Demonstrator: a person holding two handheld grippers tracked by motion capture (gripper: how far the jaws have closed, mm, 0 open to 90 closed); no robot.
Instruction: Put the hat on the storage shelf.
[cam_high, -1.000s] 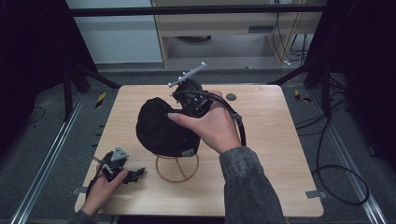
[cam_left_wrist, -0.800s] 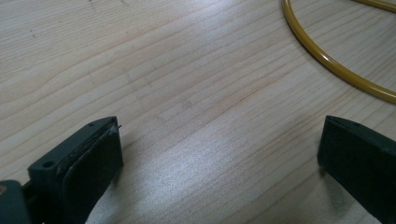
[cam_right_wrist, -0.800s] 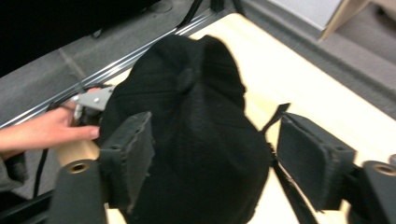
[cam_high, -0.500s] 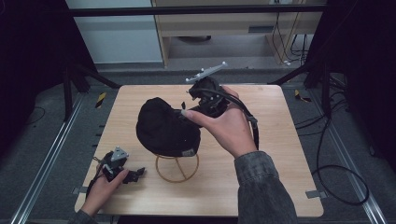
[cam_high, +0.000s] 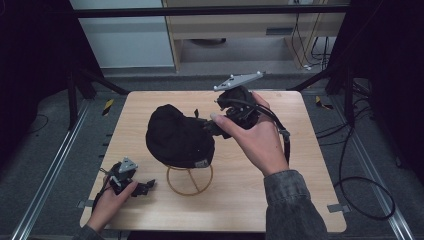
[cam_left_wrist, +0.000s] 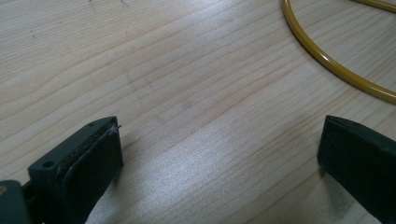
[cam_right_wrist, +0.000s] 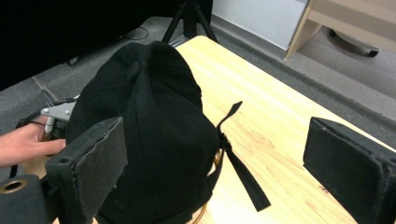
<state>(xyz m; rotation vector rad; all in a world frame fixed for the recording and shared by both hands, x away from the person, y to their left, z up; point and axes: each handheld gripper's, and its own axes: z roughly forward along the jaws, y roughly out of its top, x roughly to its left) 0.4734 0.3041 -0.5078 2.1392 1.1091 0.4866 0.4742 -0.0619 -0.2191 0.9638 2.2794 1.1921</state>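
Note:
A black cap (cam_high: 177, 137) sits on a yellow wire stand (cam_high: 190, 181) in the middle of the wooden table (cam_high: 310, 165). My right gripper (cam_high: 209, 126) is held level just right of the cap and points at it. Its jaws have just been opening; in the right gripper view (cam_right_wrist: 217, 135) they stand wide, with the cap (cam_right_wrist: 154, 130) and its loose strap (cam_right_wrist: 243, 177) ahead and neither pad pressing on it. My left gripper (cam_high: 145, 186) rests open on the table at the front left. Bare wood lies between its jaws (cam_left_wrist: 219, 140), and the stand's yellow ring (cam_left_wrist: 327, 60) is ahead.
The table ends close behind the left hand (cam_high: 107, 207) at the front. Metal rails (cam_high: 45, 180) run along the floor on both sides. Black stand legs (cam_high: 95, 80) are at the back left, cables (cam_high: 360, 195) lie at the right, and a wooden cabinet (cam_high: 240, 30) is beyond the table.
My right hand drew back to the right, off the cap, and its jaws opened and let go of the fabric. The cap stays on the stand. The left hand has not moved.

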